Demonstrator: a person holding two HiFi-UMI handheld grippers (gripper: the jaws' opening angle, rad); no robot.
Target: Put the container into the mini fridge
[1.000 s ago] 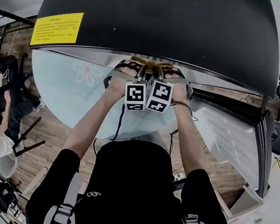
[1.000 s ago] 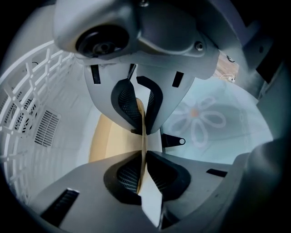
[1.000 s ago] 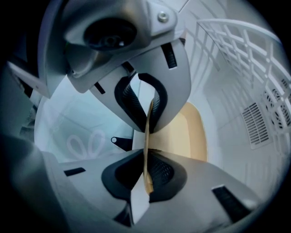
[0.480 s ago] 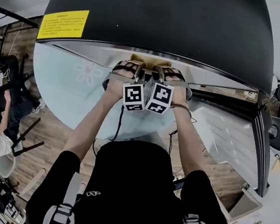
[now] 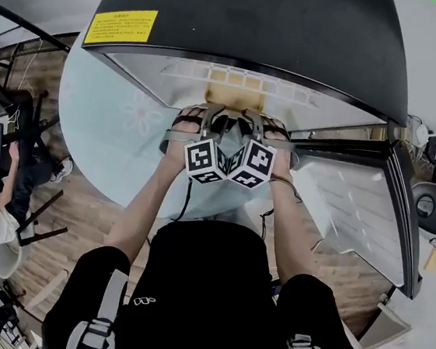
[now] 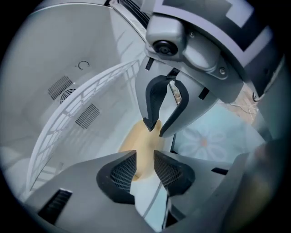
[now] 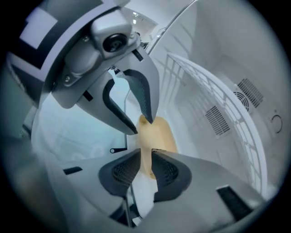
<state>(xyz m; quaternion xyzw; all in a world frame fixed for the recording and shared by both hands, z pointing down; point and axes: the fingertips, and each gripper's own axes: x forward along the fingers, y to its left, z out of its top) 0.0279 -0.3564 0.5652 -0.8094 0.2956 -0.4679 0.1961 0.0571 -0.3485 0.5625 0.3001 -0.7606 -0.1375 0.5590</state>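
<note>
Both claws are at the mouth of the mini fridge [image 5: 258, 26], and I have let go. The left gripper [image 6: 144, 157] stands spread, its jaws having just been opening, with nothing pressed between the pads. The right gripper [image 7: 145, 157] also shows a clear gap, through which I see only the container [image 6: 136, 141] lying beyond it. That pale yellow container rests on the white fridge floor, close to the front of the cavity and directly under both sets of fingertips.

The risk, as I judge it, is on the way out. The tips hang just over the container, so a finger that clips its edge could drag it back toward the sill or tip it. Sitting this far forward, it could also be struck by the door [image 5: 354, 217] when that swings shut. Above and behind it, the wire shelf [image 6: 86, 104] leaves little headroom, so a lifting claw could snag its bars.

Compared with a second ago, the two marker cubes sit higher and have rolled toward each other. The left claw is no longer pinched shut. The shelf and the yellow patch of the container now show plainly in the head view.
</note>
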